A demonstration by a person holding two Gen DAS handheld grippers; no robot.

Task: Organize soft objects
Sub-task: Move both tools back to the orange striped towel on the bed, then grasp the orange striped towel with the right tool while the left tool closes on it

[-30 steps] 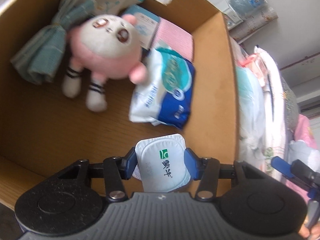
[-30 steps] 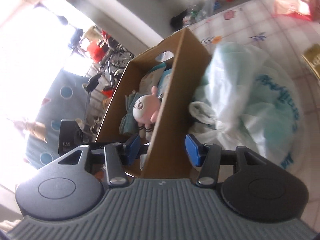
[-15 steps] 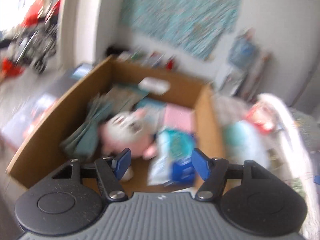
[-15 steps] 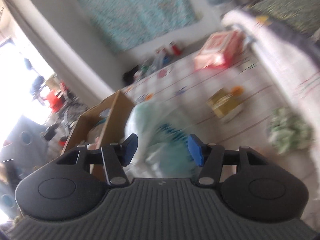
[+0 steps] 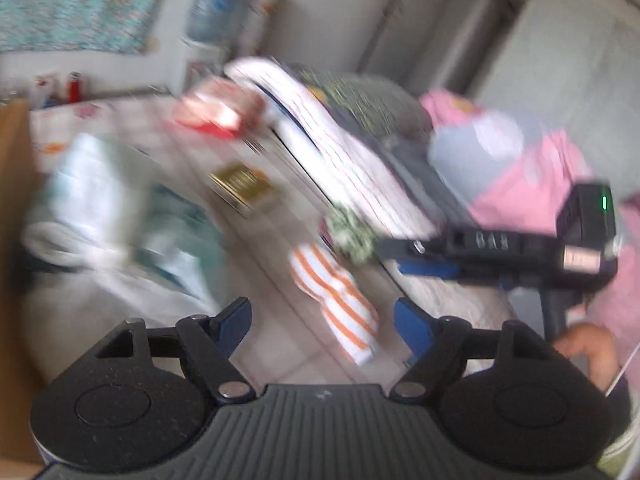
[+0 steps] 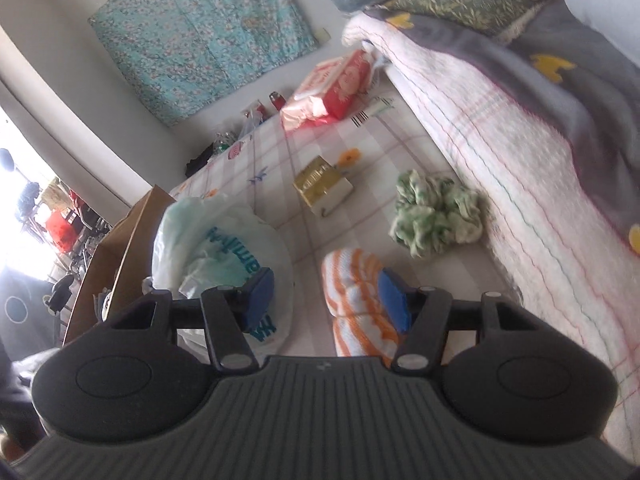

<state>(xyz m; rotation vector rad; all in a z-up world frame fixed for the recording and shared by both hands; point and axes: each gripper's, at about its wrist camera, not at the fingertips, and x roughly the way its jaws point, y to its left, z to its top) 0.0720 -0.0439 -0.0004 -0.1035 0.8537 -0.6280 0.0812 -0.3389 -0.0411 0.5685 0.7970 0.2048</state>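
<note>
Where left blurs, green cloth [image 6: 438,212] sharp

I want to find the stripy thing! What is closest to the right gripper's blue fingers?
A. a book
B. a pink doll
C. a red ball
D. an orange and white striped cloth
D: in the right wrist view the orange and white striped cloth lies on the bed just under the open right gripper, nearer than the green cloth.
</note>
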